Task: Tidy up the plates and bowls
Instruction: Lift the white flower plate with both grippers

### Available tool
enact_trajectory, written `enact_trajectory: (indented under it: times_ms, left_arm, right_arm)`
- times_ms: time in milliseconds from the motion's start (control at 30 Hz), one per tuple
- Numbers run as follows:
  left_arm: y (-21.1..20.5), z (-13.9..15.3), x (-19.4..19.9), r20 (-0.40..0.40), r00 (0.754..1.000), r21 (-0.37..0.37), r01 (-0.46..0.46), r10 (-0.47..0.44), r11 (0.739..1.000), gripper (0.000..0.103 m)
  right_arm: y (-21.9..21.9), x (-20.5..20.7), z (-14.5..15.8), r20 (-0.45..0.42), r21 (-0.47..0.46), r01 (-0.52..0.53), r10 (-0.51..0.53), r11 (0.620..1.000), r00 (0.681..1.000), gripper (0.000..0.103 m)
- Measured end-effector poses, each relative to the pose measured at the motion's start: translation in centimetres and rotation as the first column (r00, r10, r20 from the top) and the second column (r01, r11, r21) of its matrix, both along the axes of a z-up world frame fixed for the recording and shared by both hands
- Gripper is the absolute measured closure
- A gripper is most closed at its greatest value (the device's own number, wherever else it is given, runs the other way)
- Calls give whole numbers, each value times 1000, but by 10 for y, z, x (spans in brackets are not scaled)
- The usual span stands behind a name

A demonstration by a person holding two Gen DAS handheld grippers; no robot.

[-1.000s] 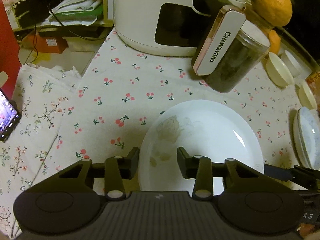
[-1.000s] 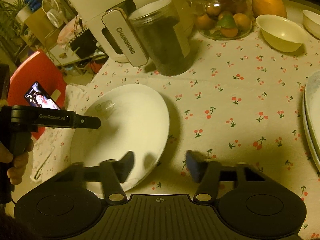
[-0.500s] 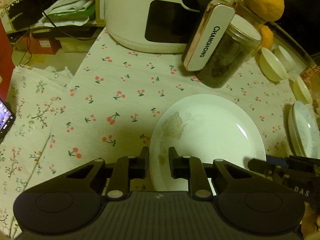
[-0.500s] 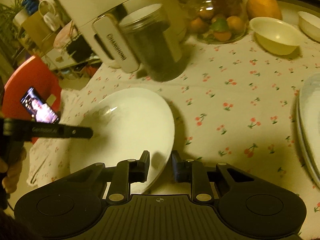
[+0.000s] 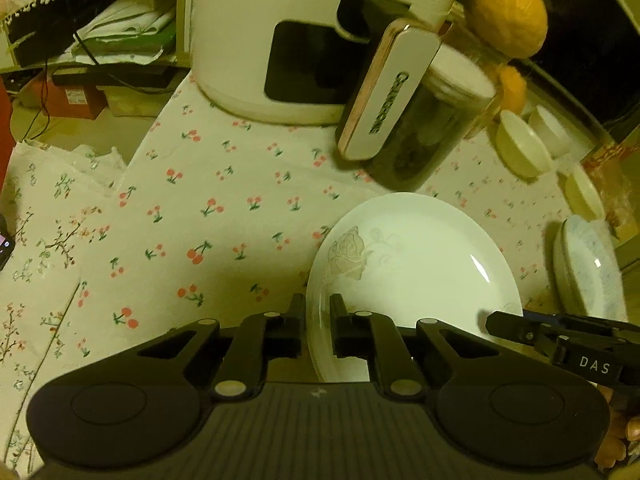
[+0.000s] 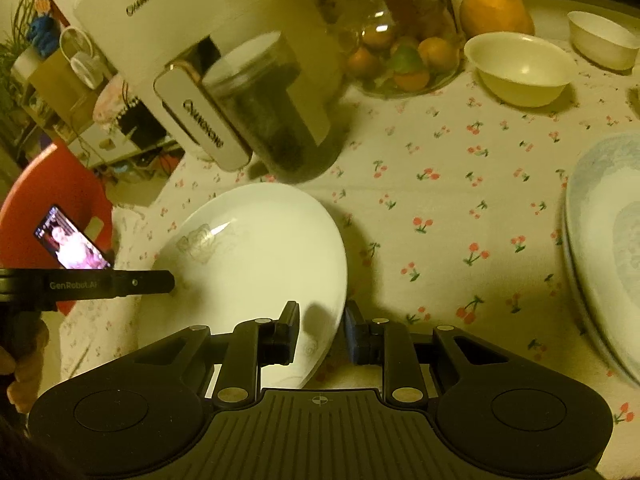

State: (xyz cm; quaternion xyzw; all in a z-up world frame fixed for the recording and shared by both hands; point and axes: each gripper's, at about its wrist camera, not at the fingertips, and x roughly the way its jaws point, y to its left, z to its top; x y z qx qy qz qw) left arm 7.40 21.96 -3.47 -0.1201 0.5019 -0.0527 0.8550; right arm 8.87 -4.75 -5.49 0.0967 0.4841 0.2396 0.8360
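Although it looks plain, the white plate (image 5: 416,276) in the lower middle of both frames is glazed ceramic: stiff, slick, fairly heavy and likely to chip if dropped, so the rim is the only sensible hold. It sits on the cherry-print tablecloth (image 5: 224,208), just in front of the dark jar (image 5: 432,132). The left gripper (image 5: 318,328) is clamped on the plate's near rim, its jaws having just closed there; the right gripper (image 6: 320,330) likewise pinches the opposite rim, one finger over and one under. Two opposed grips should keep it level. Only the right wrist view shows the glass bowl of fruit (image 6: 404,52) and the lit phone (image 6: 72,240) at mid left; the left wrist view alone shows three small bowls (image 5: 520,148) lined along the right edge above the stacked plates (image 5: 588,276).
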Motion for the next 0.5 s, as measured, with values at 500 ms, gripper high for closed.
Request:
enact_trajectory:
  times_ms: [500]
  left_arm:
    - [-31, 16, 9, 55, 997, -62, 54, -51, 997, 92]
  right_arm:
    - [-44, 9, 17, -19, 20, 49, -48, 999, 999, 80]
